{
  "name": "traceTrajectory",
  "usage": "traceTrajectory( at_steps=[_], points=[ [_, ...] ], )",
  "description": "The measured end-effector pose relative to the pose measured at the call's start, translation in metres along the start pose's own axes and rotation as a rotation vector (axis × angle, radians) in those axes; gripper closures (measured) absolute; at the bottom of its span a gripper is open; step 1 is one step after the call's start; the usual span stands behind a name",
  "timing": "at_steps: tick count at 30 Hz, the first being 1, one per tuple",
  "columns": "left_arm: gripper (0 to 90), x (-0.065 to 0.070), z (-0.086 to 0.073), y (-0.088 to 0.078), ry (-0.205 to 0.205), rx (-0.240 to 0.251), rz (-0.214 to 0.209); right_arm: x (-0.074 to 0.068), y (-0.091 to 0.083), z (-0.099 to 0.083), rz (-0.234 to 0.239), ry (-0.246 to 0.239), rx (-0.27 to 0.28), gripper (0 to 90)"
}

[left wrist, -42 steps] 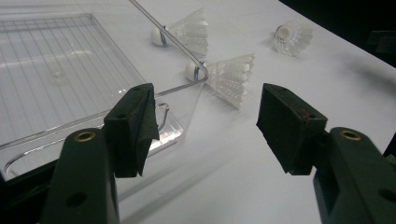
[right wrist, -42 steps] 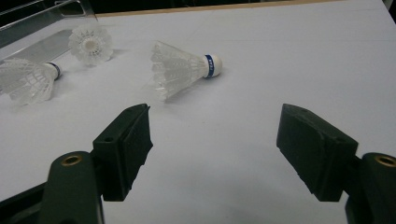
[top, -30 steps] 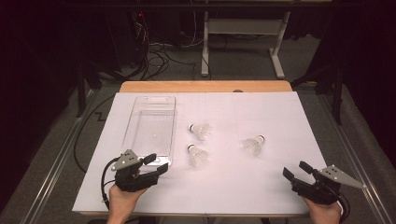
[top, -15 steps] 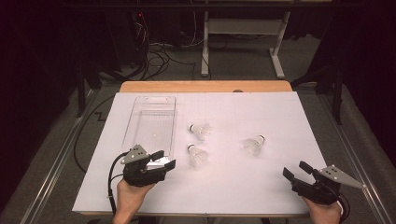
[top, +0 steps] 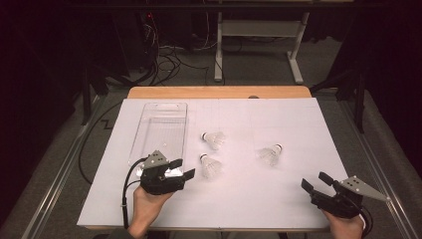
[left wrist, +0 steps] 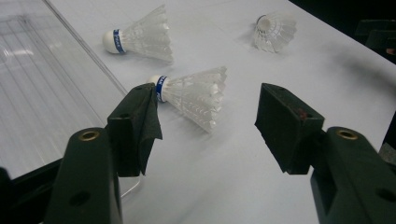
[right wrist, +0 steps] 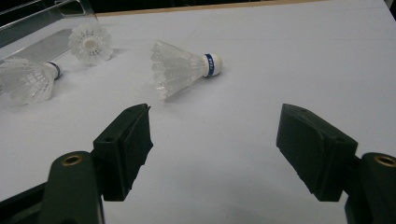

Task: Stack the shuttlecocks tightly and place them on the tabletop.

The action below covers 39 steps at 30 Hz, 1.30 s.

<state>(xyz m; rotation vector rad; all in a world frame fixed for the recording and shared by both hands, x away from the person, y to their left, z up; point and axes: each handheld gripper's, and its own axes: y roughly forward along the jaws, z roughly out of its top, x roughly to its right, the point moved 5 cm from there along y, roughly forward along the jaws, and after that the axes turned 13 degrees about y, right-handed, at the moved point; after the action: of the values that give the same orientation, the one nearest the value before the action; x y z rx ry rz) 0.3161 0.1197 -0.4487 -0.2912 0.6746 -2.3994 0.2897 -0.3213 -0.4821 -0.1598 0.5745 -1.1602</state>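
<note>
Three white shuttlecocks lie on the white table sheet. One lies at mid-table, one nearer me, one to the right. My left gripper is open just left of the near shuttlecock, which lies ahead of its spread jaws without touching them. At the front right corner my right gripper is open and holds nothing. It points at the right shuttlecock, which lies well ahead of it.
A clear plastic tray with nothing in it lies lengthwise on the left of the sheet, its near end beside my left gripper. A bare wooden table edge runs along the back. Cables and a desk frame are on the floor beyond.
My left gripper has moved forward and to the right, closing on the near shuttlecock. The right gripper and the shuttlecocks have stayed where they were.
</note>
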Motion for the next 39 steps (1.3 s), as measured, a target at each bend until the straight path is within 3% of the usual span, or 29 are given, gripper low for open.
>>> traceTrajectory(
  at_steps=[10, 26, 39],
  points=[
    [40.3, 0.005, 0.006, 0.013, 0.019, -0.041, -0.023, 0.0, 0.0, 0.0, 0.002, -0.001, -0.002, 26.9],
    [40.3, 0.003, 0.019, 0.034, 0.037, -0.111, -0.024, 0.0, 0.001, 0.0, 0.004, -0.001, -0.006, 27.1],
    [39.2, 0.0, 0.034, 0.05, 0.021, -0.151, -0.024, 0.0, 0.001, 0.0, 0.006, -0.002, -0.008, 27.2]
  ],
)
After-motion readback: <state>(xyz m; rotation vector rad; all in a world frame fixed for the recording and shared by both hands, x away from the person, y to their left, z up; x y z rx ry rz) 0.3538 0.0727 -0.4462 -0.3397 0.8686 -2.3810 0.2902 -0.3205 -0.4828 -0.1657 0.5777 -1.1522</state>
